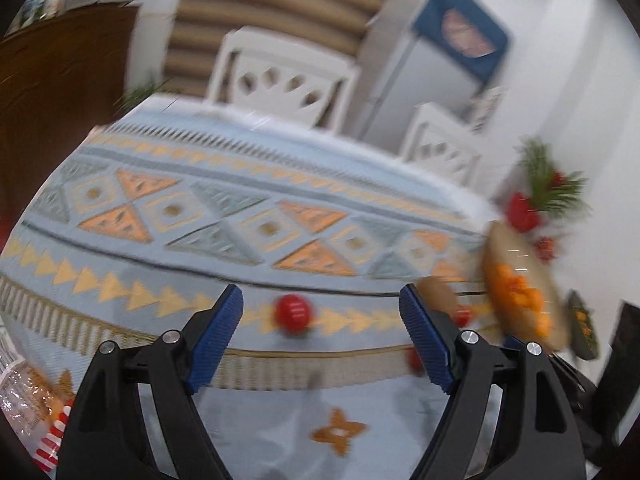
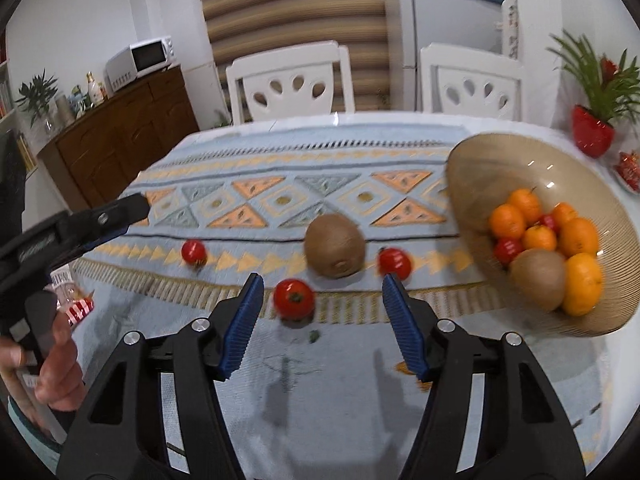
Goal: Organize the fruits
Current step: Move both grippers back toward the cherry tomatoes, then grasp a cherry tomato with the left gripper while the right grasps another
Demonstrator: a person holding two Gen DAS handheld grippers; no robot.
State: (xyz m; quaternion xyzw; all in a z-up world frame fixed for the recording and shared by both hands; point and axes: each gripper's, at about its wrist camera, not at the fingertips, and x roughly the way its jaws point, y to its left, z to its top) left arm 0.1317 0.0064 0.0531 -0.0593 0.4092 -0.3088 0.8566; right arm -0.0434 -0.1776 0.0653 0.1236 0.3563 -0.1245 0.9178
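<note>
The right gripper (image 2: 319,322) is released, with the nearest tomato (image 2: 294,298) between its jaws on the tablecloth (image 2: 340,400). It should settle lower before clenching. The left gripper (image 1: 321,340) is also released; its blurred view probably frames another tomato (image 1: 294,313). The bowl (image 2: 472,176) waits at right.

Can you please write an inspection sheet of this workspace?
Surface: table under a patterned cloth.
Job's things: bowl holds oranges, a kiwi and small red fruits; on the cloth lie a second kiwi and three tomatoes.
Clutter: plastic packet at the left edge.
Grippers: left tool open, empty; right tool open, empty.
Cables: nothing seen.
Surroundings: two white chairs, microwave on a wooden cabinet, potted plant.
</note>
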